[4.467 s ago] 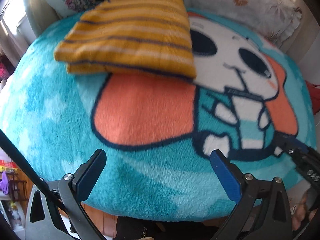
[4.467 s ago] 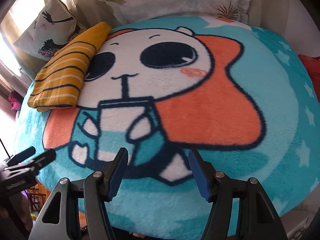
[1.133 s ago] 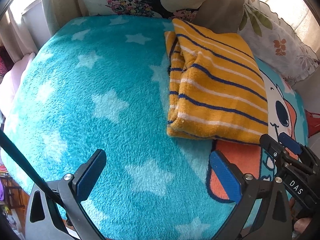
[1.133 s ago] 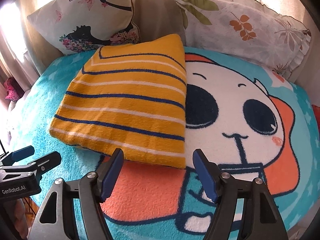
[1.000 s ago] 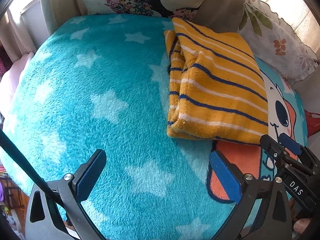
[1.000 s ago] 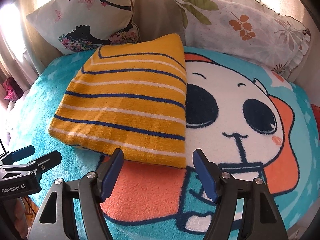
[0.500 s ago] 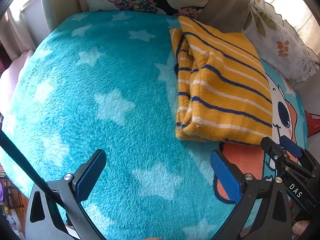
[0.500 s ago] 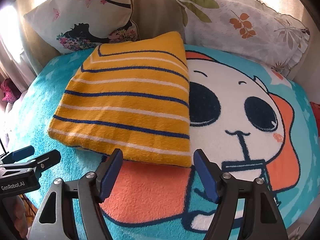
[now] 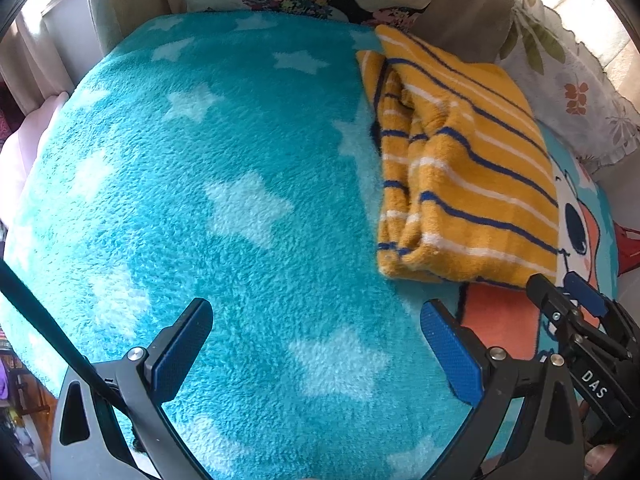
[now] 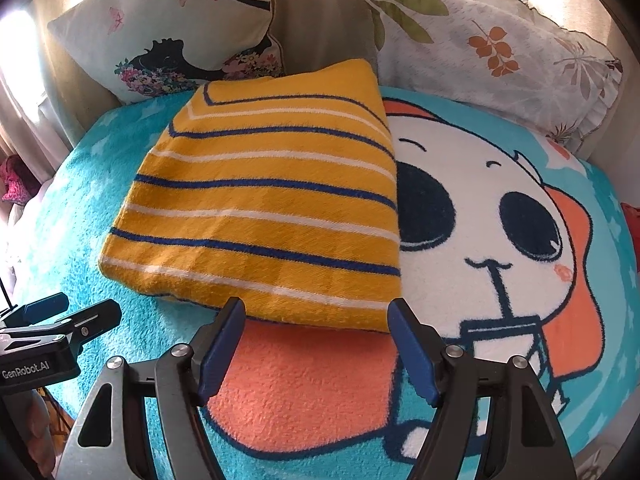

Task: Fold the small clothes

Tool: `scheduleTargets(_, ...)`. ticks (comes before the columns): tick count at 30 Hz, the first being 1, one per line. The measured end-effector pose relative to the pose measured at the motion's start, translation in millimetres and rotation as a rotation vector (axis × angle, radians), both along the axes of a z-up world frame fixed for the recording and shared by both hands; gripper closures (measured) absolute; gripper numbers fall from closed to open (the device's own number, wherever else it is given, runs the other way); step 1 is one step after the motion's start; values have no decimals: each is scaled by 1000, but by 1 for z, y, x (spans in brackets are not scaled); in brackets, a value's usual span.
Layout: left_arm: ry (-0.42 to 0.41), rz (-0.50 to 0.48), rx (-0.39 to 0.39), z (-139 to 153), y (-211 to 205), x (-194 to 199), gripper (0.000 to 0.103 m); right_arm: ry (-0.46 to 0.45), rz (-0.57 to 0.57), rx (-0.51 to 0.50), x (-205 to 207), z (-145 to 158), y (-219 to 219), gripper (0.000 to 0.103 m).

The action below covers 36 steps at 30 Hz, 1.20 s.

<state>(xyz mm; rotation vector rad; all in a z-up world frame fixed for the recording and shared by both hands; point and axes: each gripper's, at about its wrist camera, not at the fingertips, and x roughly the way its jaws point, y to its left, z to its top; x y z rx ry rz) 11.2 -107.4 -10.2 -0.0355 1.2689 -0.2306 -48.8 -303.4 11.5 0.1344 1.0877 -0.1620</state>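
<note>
Folded striped garment (image 10: 260, 216): lying toward the blanket's (image 9: 200, 200) back edge, long axis running front to back. Right gripper (image 10: 316, 344): hovering just off its near edge, jaws apart, empty, nearer. Left gripper (image 9: 316, 348): facing bare blanket, jaws apart, garment lying off to its right. Pillows (image 10: 500, 52) bordering the back; nothing blocking

Mustard-yellow folded garment (image 10: 264, 216) with navy and white stripes. Turquoise fleece blanket (image 9: 200, 200) with pale stars plus a white, orange and navy cartoon face. Black gripper frames with blue pads (image 10: 222, 348); cream cushions (image 10: 492, 40) printed with leaves and flowers.
</note>
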Motion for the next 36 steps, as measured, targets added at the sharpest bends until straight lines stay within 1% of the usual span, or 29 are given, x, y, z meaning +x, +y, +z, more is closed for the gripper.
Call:
scheduleTargets(3,12,6,12,-3,3,3,0,2,3,-3,1,-1,2,25)
scheduleTargets(15,29,18,-2,-7,11,9,0,8,9,-10,6,-3,6,25)
scheduleTargets(23,37,40,2,-10,18,14,0,9,34,-5,11,-6,12,24)
scheduleTargets(29,30,65,-1,-5,19,7,0,2,66,10,11,-7,13,24)
scheduleTargets(33,3,82,1,4,12,-3,0,-14,92,24,8,-7,9,24)
scheduleTargets(36,-2,103,6,9,5,-8,0,-25,110,37,5,-6,3,23)
